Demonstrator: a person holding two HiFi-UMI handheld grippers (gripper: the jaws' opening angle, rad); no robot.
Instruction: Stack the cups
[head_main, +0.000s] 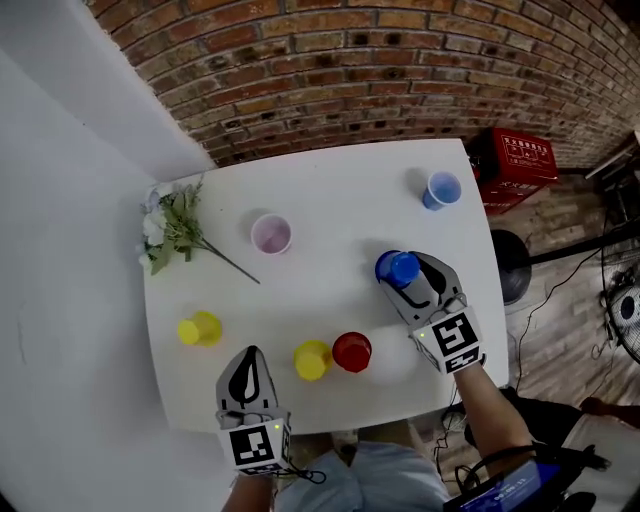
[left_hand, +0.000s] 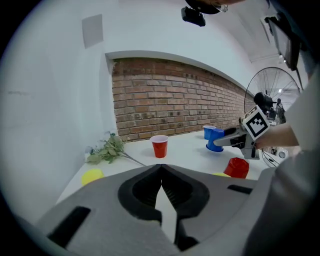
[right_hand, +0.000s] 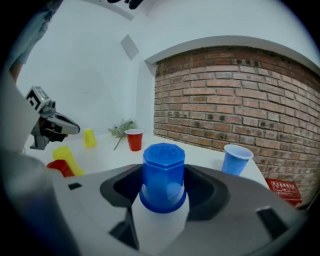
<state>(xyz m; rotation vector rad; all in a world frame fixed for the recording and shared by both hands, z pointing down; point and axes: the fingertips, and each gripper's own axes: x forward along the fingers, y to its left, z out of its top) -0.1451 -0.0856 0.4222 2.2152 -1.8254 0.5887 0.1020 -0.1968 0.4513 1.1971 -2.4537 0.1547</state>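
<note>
My right gripper (head_main: 400, 266) is shut on an upside-down dark blue cup (head_main: 402, 270), right of the white table's (head_main: 340, 190) middle; the cup (right_hand: 163, 172) fills the gap between the jaws. A light blue cup (head_main: 440, 189) stands upright at the far right corner. A red cup (head_main: 271, 235) with a white inside stands upright at centre left. Upside down near the front edge are a yellow cup (head_main: 311, 359) and a red cup (head_main: 351, 351) side by side. Another yellow cup (head_main: 199, 329) is at the left. My left gripper (head_main: 249, 354) is shut and empty at the front edge.
A sprig of artificial flowers (head_main: 175, 228) lies at the table's left edge. A red crate (head_main: 522, 165) sits on the floor beyond the right edge, with cables and a fan nearby. A brick wall runs behind the table.
</note>
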